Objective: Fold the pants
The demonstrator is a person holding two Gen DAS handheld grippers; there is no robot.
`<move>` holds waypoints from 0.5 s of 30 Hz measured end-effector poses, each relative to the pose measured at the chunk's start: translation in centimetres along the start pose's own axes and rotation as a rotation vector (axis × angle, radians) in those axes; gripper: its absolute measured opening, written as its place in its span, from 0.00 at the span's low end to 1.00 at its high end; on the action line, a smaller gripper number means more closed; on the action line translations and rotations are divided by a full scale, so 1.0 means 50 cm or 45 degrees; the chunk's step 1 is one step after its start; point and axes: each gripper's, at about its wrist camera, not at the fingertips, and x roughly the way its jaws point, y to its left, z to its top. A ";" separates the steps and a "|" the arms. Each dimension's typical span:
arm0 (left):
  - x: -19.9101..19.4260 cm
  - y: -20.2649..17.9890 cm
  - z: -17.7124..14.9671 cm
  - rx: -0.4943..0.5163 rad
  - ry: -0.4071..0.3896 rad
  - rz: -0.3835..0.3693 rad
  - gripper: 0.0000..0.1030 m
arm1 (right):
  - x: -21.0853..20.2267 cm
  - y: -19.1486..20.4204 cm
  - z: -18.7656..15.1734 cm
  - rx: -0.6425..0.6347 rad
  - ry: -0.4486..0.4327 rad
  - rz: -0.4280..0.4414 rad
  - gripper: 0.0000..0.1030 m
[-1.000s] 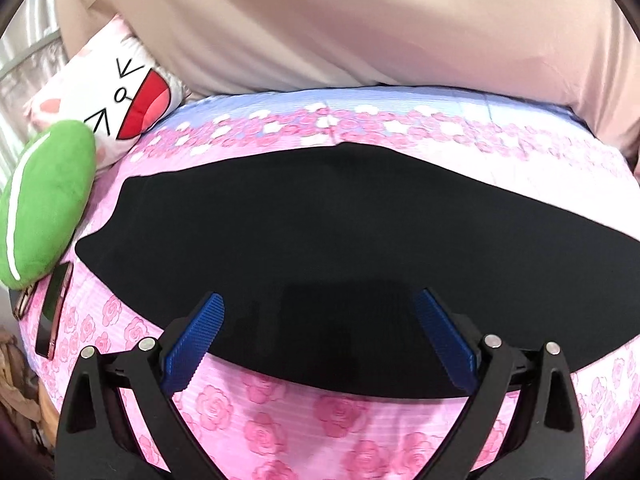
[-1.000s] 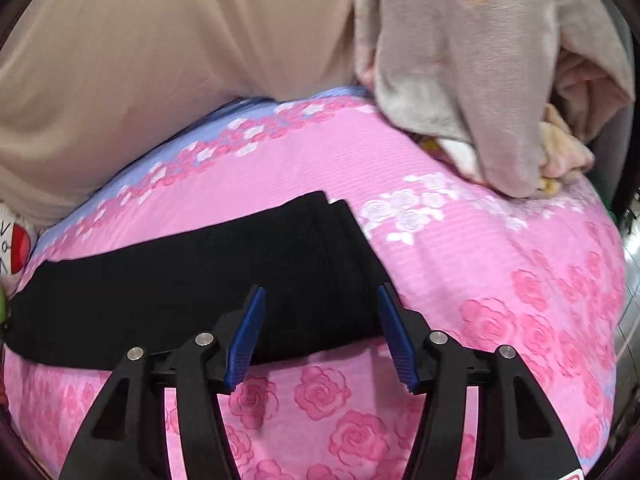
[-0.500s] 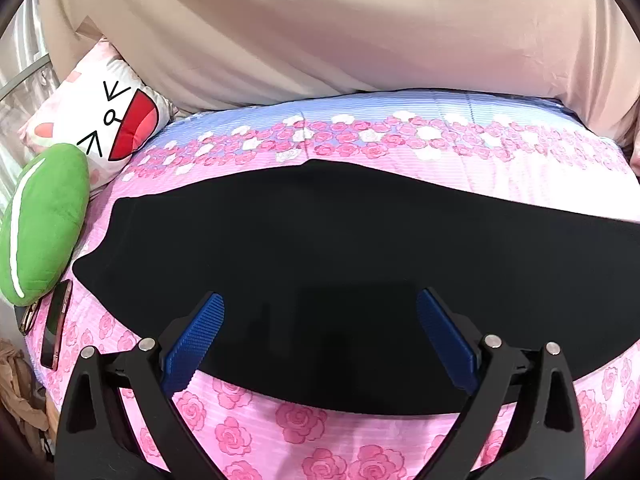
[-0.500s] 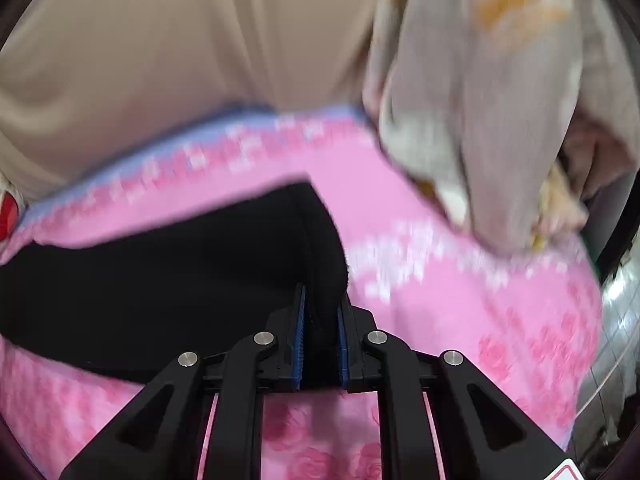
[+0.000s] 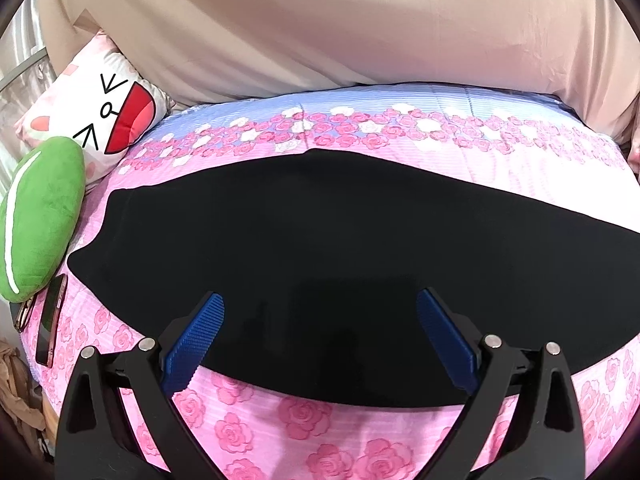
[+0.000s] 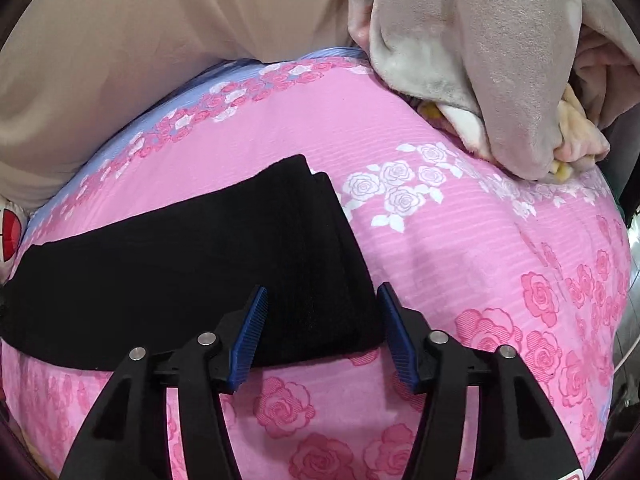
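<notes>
Black pants [image 5: 320, 220] lie flat in a long band across the pink rose bedspread [image 5: 320, 420]. My left gripper [image 5: 320, 300] hovers open over their near edge, with only cloth below its blue pads. In the right wrist view the pants' [image 6: 180, 248] right end is a doubled layer with a visible hem. My right gripper [image 6: 322, 292] straddles that end. Its jaws are opening, and the near corner of the cloth lies between the pads without being pressed.
A green plush cushion [image 5: 36, 220] and a white cartoon pillow [image 5: 96, 120] sit at the bed's left end, with a phone [image 5: 50, 330] beside them. Beige fabric [image 5: 320, 20] hangs behind the bed. A grey blanket pile [image 6: 480, 60] fills the far right corner.
Half a second ago the right gripper's jaws were pinched on the pants' right end; now they stand apart and the end lies flat. The left gripper has stayed open in nearly the same place.
</notes>
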 end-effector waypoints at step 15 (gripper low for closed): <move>0.008 0.150 -0.029 -0.120 -0.011 0.011 0.92 | -0.083 0.559 0.006 -0.486 -0.133 0.451 0.18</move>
